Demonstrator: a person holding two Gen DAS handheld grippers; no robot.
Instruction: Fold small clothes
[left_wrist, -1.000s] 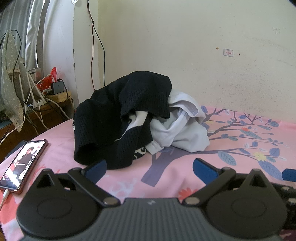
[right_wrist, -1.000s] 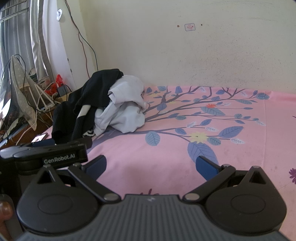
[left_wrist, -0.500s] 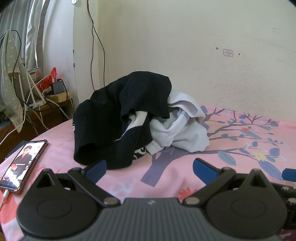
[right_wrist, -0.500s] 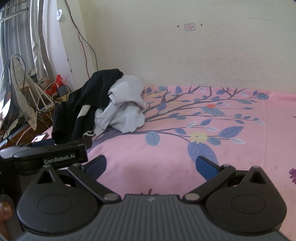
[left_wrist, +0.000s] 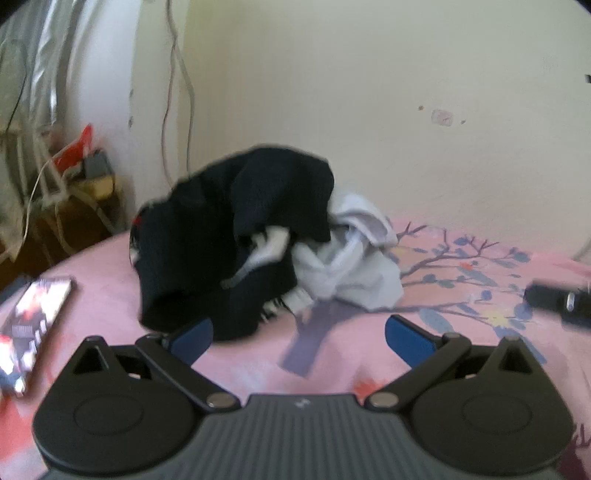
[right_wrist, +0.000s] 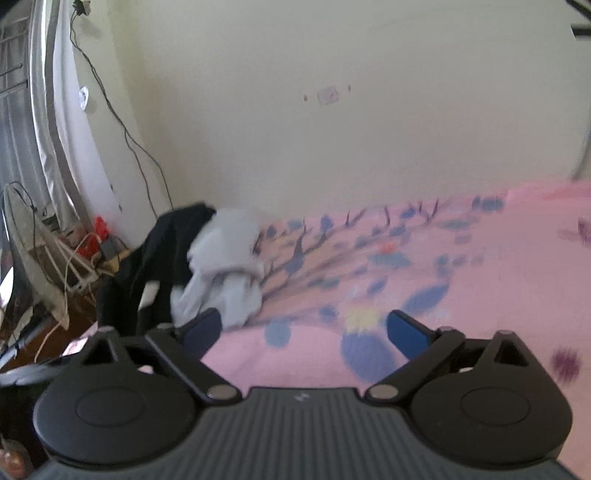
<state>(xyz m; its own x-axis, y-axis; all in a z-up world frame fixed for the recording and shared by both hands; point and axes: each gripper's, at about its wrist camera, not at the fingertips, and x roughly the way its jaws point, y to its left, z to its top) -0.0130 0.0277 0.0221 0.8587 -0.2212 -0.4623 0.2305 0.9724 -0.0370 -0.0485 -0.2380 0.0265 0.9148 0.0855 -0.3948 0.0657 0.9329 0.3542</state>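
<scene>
Pink bedsheet (right_wrist: 461, 295) lies bare beside heaped clothes (left_wrist: 251, 240); both tools (left_wrist: 299, 334) (right_wrist: 304, 330) gape apart.

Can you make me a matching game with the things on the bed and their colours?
Things:
1. sweater
2. shirt
3. bedsheet
4. phone

Descriptions:
A. pink with a blue tree print
B. black, heaped on the left of the pile
C. screen lit, lying at the left edge of the bed
D. white, crumpled against the dark garment

Pairs: 1-B, 2-D, 3-A, 4-C
</scene>
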